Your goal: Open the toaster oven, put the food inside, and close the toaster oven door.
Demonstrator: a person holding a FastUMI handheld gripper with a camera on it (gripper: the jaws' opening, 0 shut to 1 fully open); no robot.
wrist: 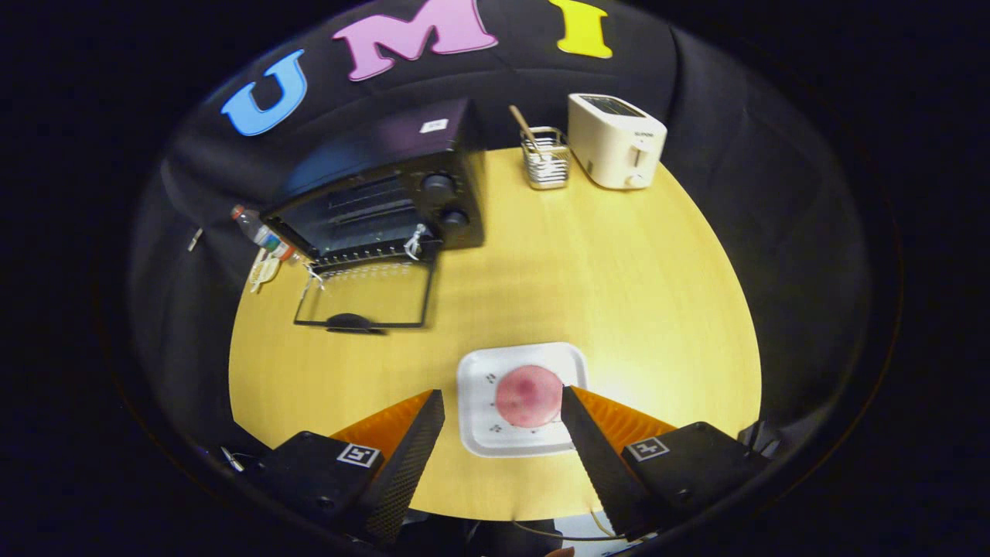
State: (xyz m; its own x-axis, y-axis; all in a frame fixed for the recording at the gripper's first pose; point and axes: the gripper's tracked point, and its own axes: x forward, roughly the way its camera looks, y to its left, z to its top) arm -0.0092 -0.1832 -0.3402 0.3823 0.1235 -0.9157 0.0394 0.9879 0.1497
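Note:
A black toaster oven [387,189] stands at the far left of the round yellow table [619,294], its glass door [363,298] folded down flat and the inside rack showing. A round pink piece of food [528,396] lies on a white square plate [483,371] just ahead of my fingers. My gripper [503,402] is open above the plate, the food sitting between the two fingertips and closer to the right one. Neither finger presses on it.
A cream pop-up toaster [616,139] and a wire utensil holder [546,158] stand at the table's far edge. A plastic bottle [259,230] and small items lie left of the oven. Bare tabletop stretches between the plate and the oven door.

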